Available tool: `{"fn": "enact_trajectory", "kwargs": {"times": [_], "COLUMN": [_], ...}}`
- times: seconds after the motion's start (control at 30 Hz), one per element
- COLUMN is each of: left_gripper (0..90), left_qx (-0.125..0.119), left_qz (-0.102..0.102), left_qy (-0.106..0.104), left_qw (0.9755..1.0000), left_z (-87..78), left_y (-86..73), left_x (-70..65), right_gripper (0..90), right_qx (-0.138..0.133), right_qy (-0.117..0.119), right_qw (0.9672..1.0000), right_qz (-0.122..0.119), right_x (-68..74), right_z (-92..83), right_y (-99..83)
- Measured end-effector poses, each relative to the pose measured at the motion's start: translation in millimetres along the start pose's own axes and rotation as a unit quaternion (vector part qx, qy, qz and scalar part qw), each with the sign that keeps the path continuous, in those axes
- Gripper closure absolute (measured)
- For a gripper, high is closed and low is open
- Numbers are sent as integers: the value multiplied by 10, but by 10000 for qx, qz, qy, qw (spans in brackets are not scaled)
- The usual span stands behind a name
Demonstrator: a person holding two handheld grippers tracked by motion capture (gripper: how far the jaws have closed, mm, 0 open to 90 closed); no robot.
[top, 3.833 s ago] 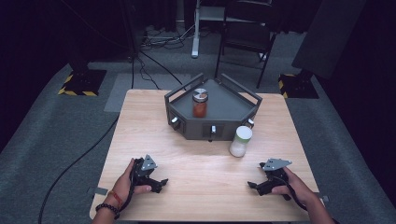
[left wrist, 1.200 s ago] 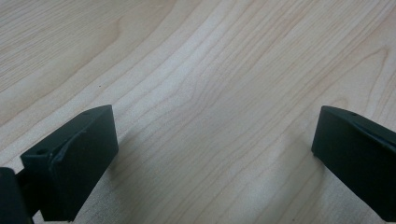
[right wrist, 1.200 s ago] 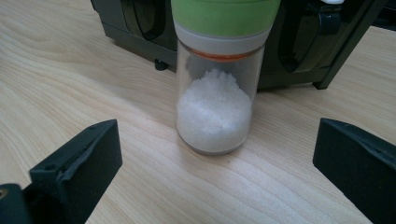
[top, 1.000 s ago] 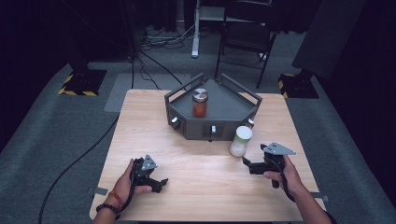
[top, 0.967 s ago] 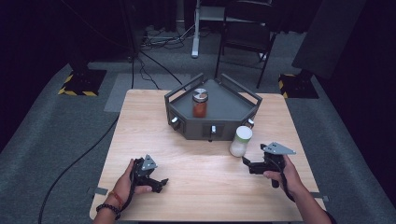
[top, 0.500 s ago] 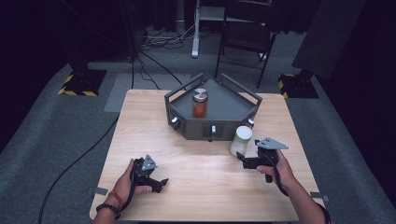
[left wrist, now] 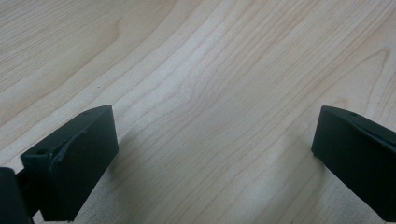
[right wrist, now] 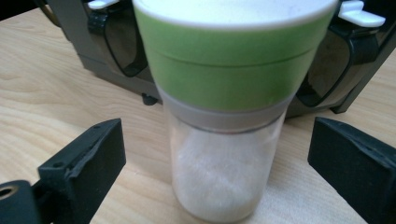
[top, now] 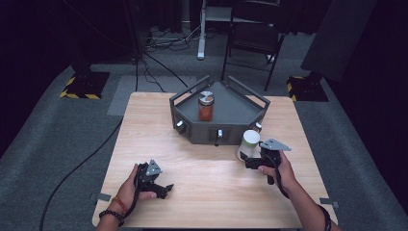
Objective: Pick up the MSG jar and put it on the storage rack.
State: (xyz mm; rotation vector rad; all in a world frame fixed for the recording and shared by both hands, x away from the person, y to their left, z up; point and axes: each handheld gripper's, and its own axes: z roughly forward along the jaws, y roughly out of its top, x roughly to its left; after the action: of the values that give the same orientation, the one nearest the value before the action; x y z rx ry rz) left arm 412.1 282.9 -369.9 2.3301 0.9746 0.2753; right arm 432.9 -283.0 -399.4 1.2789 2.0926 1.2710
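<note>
The clear glass shaker with a green and white lid [top: 248,145] stands upright by the wooden table's [top: 144,120] right edge — just in front of the dark grey tray [top: 235,110]. Near the front-left corner, the left gripper [top: 166,188] rests wide open — nothing inside. The right gripper [top: 244,160] has been closing a little, its jaws on both sides of the shaker, not pressing.

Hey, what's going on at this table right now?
A person holds a gripper in each hand at a wooden table. The right gripper has reached the green-capped shaker standing in front of the dark rack; its jaws have just been closing, with the shaker between them but not yet gripped. The left gripper rests open on the table. A red spice jar stands on the rack.
</note>
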Motion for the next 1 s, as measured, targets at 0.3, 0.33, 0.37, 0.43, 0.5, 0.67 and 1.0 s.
{"fn": "enact_trajectory", "kwargs": {"times": [0.3, 0.33, 0.37, 0.43, 0.5, 0.67, 1.0], "left_gripper": [3, 3, 3, 3, 3, 3, 3], "left_qx": [1, -5, 1, -7, 1, -6, -6], "left_qz": [6, 12, 6, 15, 10, 17, 16], "left_qy": [-6, -9, -7, -14, -12, -18, -20], "left_qw": [10000, 10000, 10000, 10000, 10000, 10000, 10000], "left_z": [1, 2, 0, 2, 1, 3, 3], "left_y": [1, -1, 1, -1, 1, 0, 0], "left_x": [3, 5, 3, 7, 6, 9, 9], "right_gripper": [83, 97, 106, 162, 204, 308, 343], "right_qx": [-95, -107, -116, -184, -278, -462, -728], "right_qy": [32, 31, 26, -25, -47, -139, -231], "right_qw": [9998, 9997, 9997, 9996, 9993, 9981, 9971], "right_qz": [196, 215, 230, 215, 263, 376, 53], "right_x": [21, 23, 26, 48, 53, 53, 89], "right_z": [127, 140, 150, 179, 187, 199, 193], "right_y": [-17, -19, -20, -35, -55, -106, -182]}}
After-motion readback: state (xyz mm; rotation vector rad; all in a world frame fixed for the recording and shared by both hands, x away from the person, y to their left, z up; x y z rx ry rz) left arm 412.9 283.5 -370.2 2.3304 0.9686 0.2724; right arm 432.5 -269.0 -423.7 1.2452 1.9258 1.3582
